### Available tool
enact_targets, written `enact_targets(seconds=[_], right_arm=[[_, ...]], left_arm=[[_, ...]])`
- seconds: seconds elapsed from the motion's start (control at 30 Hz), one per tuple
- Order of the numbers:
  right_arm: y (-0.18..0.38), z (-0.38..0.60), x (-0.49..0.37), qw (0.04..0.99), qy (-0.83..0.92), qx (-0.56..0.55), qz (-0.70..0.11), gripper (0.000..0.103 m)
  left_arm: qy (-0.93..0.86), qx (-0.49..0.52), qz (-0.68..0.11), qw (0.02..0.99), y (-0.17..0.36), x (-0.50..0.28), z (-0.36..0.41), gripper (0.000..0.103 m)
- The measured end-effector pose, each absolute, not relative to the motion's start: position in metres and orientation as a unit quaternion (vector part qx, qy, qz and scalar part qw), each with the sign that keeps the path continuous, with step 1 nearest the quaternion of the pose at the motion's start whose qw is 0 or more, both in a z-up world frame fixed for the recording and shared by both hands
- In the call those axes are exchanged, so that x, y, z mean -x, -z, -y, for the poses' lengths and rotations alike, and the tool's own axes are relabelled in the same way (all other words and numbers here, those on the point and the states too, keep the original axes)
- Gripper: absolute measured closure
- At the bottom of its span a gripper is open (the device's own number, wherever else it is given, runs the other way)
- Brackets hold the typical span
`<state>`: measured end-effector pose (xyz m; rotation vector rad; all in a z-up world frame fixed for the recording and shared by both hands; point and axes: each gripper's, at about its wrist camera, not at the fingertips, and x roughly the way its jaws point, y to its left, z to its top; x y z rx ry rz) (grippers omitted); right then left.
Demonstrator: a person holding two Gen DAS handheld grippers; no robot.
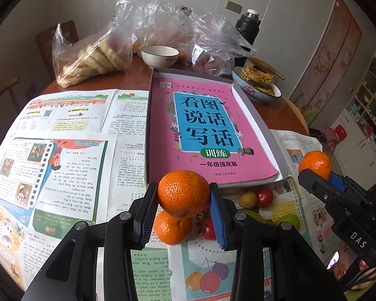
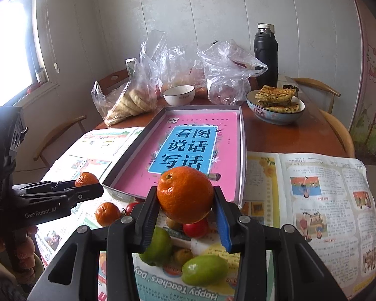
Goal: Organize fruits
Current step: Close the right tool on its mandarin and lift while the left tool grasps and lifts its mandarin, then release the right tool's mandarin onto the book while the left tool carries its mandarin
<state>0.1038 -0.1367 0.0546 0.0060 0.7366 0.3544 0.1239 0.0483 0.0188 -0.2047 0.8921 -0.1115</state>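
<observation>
Mandarins, one per gripper, lifted clear of a newspaper-covered table: L gripper (image 1: 184, 195) has its pads clamped on an orange mandarin (image 1: 183, 192) at both flanks, jaws narrow, fruit seated at the fingertips so it reads as carried, not resting. R gripper (image 2: 185, 197) holds a second mandarin (image 2: 185, 194) the same way, stem end tipped toward 10 o'clock. Both tools point down and fwd at the shallow grey box lid (image 2: 242, 135) lying at 12 o'clock, w/ a pink workbook (image 2: 188, 148) filling its floor; judged the likely drop spot, since it is the only tray-like thing near the fruit, though the book leaves little bare room. In the R view the L tool sits at 9 o'clock, its fruit just short of the lid's near corner. Loose pile left on the paper below the jaws: a third mandarin (image 2: 107, 213) at 8 o'clock of the held one, a red cherry tomato (image 2: 195, 228) under it at 6, two green fruits (image 2: 204, 269) nearer the camera, a small yellowish one partly hidden. Far side, apart from the work: white bowl (image 1: 160, 55), plastic bags (image 1: 92, 57), dish of flatbread (image 2: 275, 105), black flask (image 2: 265, 55). Sorting looks early, most fruit not yet moved
</observation>
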Motion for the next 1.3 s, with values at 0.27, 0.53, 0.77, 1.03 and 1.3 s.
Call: enact_targets(seconds=[0.27, 0.53, 0.77, 1.03, 1.3], right_arm=[[-0.046, 0.136, -0.127, 0.915, -0.162, -0.003, -0.370, 0.061], [-0.027, 0.136, -0.153, 0.906, -0.150, -0.005, -0.396, 0.061], [-0.016, 0.135, -0.164, 0.901, -0.146, -0.007, -0.409, 0.061], [-0.013, 0.134, -0.169, 0.899, -0.144, -0.008, -0.413, 0.061], [-0.006, 0.132, -0.174, 0.896, -0.140, -0.005, -0.422, 0.061]], left_arm=[[0.052, 0.092, -0.427, 0.898, -0.017, -0.149, -0.041, 0.062], [0.057, 0.077, -0.451, 0.887, 0.003, -0.177, -0.030, 0.062], [0.057, 0.072, -0.472, 0.877, 0.020, -0.192, -0.029, 0.062], [0.057, 0.066, -0.481, 0.873, 0.029, -0.196, -0.027, 0.062], [0.056, 0.064, -0.481, 0.873, 0.028, -0.193, -0.026, 0.062]])
